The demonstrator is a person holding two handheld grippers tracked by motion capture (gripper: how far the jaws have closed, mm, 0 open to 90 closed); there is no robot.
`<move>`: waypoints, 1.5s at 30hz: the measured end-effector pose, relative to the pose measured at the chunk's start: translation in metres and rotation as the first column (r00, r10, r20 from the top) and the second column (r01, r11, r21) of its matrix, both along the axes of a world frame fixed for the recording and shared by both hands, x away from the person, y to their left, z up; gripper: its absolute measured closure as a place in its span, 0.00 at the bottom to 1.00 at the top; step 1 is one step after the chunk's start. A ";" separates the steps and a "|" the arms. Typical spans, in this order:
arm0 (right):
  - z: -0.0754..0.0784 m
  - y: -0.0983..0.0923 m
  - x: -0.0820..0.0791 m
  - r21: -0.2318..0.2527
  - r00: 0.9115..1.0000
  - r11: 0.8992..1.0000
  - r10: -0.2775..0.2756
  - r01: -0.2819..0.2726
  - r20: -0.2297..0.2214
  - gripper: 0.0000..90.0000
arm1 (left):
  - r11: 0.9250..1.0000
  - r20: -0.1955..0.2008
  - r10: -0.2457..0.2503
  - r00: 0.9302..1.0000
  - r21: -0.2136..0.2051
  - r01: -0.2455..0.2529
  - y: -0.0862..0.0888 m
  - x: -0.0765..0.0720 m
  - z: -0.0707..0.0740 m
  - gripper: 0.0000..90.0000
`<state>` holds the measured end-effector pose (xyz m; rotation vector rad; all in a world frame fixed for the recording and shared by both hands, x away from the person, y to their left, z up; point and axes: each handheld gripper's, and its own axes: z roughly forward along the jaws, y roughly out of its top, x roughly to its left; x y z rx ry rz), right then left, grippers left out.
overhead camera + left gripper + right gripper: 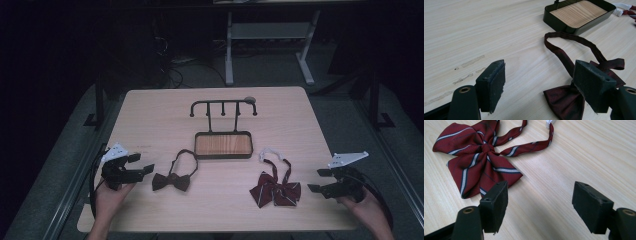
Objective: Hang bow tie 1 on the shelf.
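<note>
A plain dark maroon bow tie [171, 180] [566, 100] with a looped strap lies left of centre on the table. My left gripper [141, 163] [544, 82] stands open just to its left, nothing between the jaws. A red bow tie with grey stripes [276, 190] [477, 162] and a white clasp lies right of centre. My right gripper [317, 180] [540, 205] is open a short way to the right of it, also holding nothing. Behind both ties stands a black stand [223, 102] with hooks over a wood-bottomed tray [223, 155] [579, 27].
The light wooden table [165, 107] has bare room at the back and along both sides. Beyond its far edge the floor is dark, with a grey metal frame [265, 40] and cables. A person's hands [107, 200] hold the grippers near the front edge.
</note>
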<state>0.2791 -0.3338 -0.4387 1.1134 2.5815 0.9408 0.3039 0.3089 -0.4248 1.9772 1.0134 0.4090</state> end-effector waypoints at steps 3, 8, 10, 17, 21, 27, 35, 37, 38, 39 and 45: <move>0.001 0.001 0.002 0.008 1.000 1.000 0.007 -0.007 -0.003 0.30 | 1.000 0.001 0.000 1.000 0.001 0.000 -0.001 -0.001 0.000 0.29; 0.004 0.010 0.005 0.004 1.000 1.000 0.024 -0.024 -0.012 0.28 | 1.000 0.000 -0.012 1.000 0.005 0.012 -0.002 0.000 -0.001 0.28; 0.009 0.017 0.007 -0.010 0.999 0.999 0.041 -0.041 -0.009 0.26 | 1.000 -0.001 -0.016 1.000 0.008 0.016 -0.003 -0.001 -0.001 0.28; 0.020 0.029 0.015 -0.026 0.997 0.997 0.074 -0.074 -0.009 0.25 | 1.000 0.013 -0.017 1.000 0.014 0.017 -0.003 -0.005 0.002 0.29; 0.023 0.035 0.018 -0.040 0.996 0.995 0.087 -0.087 -0.013 0.25 | 1.000 0.010 -0.013 1.000 0.010 0.013 -0.002 -0.005 0.002 0.29; 0.029 0.044 0.028 -0.076 0.995 0.993 0.093 -0.095 -0.030 0.27 | 1.000 0.011 -0.016 1.000 0.013 0.016 -0.001 -0.004 0.001 0.28; 0.035 0.052 0.038 -0.099 0.994 0.990 0.097 -0.101 -0.042 0.31 | 1.000 0.010 -0.015 1.000 0.007 0.015 -0.002 -0.005 0.002 0.28; 0.036 0.053 0.041 -0.100 0.994 0.990 0.099 -0.103 -0.048 0.31 | 1.000 0.012 -0.018 1.000 0.008 0.018 -0.001 -0.005 0.002 0.29; 0.036 0.054 0.043 -0.105 0.993 0.988 0.107 -0.111 -0.048 0.32 | 1.000 0.014 -0.020 1.000 0.009 0.019 -0.001 -0.005 0.002 0.28; 0.036 0.055 0.044 -0.108 0.993 0.988 0.106 -0.111 -0.056 0.32 | 1.000 0.015 -0.019 1.000 0.008 0.019 -0.001 -0.004 0.002 0.28; 0.036 0.061 0.051 -0.114 0.991 0.987 0.110 -0.117 -0.070 0.33 | 1.000 0.009 -0.020 1.000 0.007 0.020 -0.002 -0.005 0.001 0.28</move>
